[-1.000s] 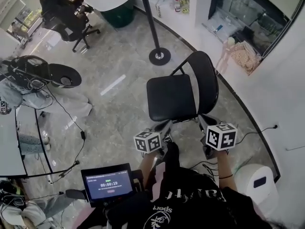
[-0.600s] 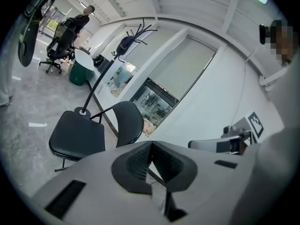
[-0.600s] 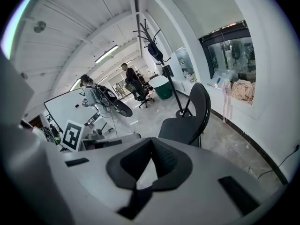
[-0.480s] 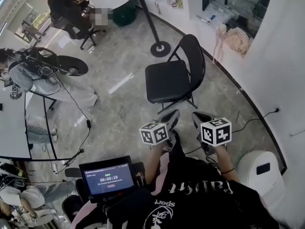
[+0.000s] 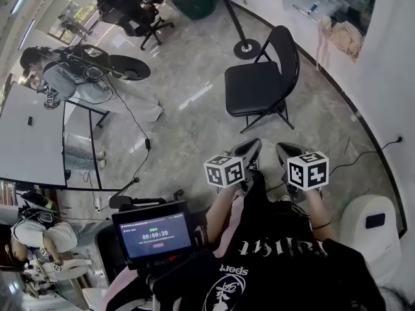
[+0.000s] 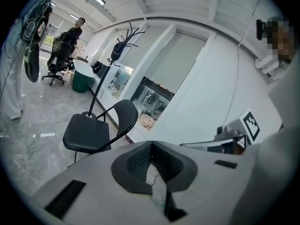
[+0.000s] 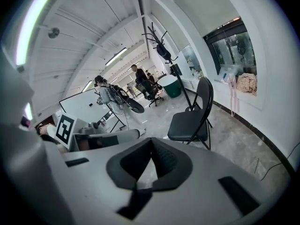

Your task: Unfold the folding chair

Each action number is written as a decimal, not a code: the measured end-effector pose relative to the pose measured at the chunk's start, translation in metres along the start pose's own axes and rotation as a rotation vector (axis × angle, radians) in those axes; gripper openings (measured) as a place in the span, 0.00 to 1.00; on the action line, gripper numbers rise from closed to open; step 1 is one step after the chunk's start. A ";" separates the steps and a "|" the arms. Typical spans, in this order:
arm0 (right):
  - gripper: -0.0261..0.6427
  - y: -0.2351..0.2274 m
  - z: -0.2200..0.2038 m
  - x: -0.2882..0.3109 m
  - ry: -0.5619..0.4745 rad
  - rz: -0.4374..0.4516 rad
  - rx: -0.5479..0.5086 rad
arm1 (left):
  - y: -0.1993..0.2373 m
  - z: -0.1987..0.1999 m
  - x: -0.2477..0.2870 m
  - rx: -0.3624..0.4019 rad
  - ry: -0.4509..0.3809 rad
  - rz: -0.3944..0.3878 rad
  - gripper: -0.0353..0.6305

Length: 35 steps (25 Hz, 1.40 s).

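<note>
Black padded folding chair (image 5: 255, 88) stands unfolded at twelve o'clock, glossy floor (image 5: 194, 128) around; left gripper (image 5: 246, 151) and right gripper (image 5: 286, 153) closed, empty.

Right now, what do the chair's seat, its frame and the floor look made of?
Seat: black padding, probably vinyl, with a dull sheen.
Frame: thin black tubes, likely painted metal.
Floor: glossy grey veined stone or tile, mirroring the ceiling lights.

The folding chair (image 5: 259, 86) is black, with a padded seat and curved backrest on a thin metal frame. It stands unfolded and upright on the grey floor, seat level
</note>
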State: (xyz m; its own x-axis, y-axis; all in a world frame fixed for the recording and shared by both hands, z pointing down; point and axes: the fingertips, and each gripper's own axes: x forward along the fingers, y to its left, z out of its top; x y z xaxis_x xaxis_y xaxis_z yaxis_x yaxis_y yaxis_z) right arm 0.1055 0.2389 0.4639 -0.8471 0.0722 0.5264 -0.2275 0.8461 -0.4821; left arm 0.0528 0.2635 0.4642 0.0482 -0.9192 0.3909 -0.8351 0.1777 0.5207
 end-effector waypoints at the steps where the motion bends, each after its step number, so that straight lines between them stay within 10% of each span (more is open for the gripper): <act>1: 0.06 0.003 -0.002 -0.002 -0.006 -0.003 -0.002 | -0.001 0.000 -0.002 0.007 -0.003 -0.001 0.06; 11: 0.06 0.028 -0.019 -0.008 -0.023 -0.066 -0.009 | 0.003 0.003 -0.032 0.032 -0.052 -0.048 0.06; 20: 0.06 0.107 -0.028 0.027 -0.054 -0.145 0.001 | 0.047 -0.013 -0.113 0.209 0.041 -0.059 0.06; 35: 0.06 0.160 -0.030 0.050 -0.064 -0.208 -0.014 | 0.072 -0.006 -0.153 0.214 0.035 -0.141 0.06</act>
State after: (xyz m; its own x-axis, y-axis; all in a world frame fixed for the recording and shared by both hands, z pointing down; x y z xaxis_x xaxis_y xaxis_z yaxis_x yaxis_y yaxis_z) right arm 0.0411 0.3936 0.4337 -0.8116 -0.1378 0.5677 -0.3940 0.8467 -0.3577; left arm -0.0115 0.4191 0.4462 0.1885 -0.9162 0.3536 -0.9153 -0.0335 0.4013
